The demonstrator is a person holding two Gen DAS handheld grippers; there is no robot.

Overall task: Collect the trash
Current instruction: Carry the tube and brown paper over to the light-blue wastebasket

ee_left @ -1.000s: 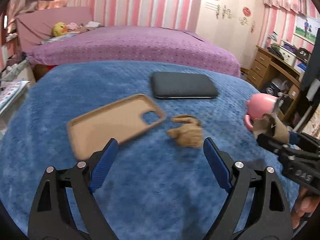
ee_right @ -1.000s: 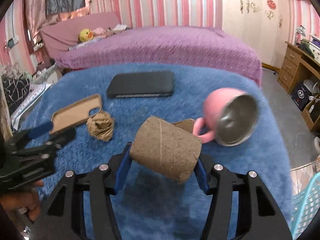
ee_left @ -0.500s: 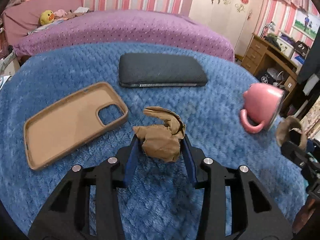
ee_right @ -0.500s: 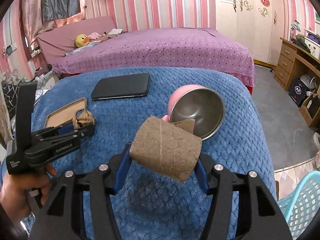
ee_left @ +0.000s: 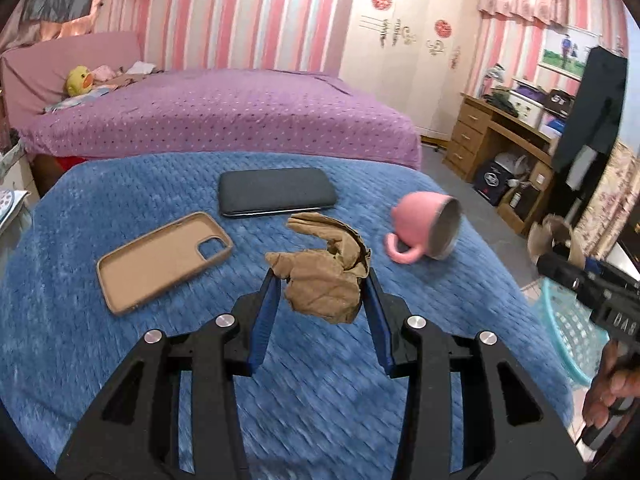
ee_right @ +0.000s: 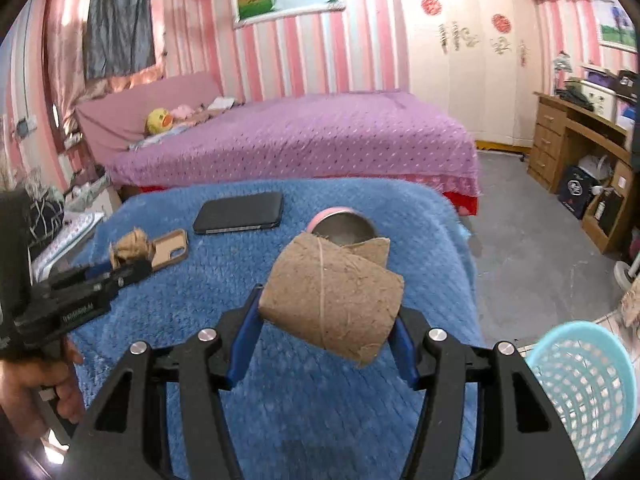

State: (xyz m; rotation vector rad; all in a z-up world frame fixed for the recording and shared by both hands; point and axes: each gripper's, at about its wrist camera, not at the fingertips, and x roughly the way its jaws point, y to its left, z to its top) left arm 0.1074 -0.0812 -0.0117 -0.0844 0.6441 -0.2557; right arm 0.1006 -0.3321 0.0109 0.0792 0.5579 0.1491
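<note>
My left gripper (ee_left: 322,280) is shut on a crumpled brown paper wad (ee_left: 326,276) and holds it above the blue blanket (ee_left: 120,200). The wad also shows in the right wrist view (ee_right: 130,246). My right gripper (ee_right: 328,308) is shut on a brown cardboard tube (ee_right: 332,300), lifted above the blanket's right part. A light blue mesh basket (ee_right: 584,392) stands on the floor to the right, below the blanket's edge; it also shows in the left wrist view (ee_left: 568,328).
On the blanket lie a tan phone case (ee_left: 160,256), a black phone (ee_left: 276,196) and a pink mug (ee_left: 424,228) tipped on its side. A purple bed (ee_left: 224,112) stands behind. A wooden desk (ee_left: 504,140) stands at the right.
My left gripper closed on the paper wad and lifted it off the blanket. My right gripper moved up and right with the tube, and the blue basket came into view.
</note>
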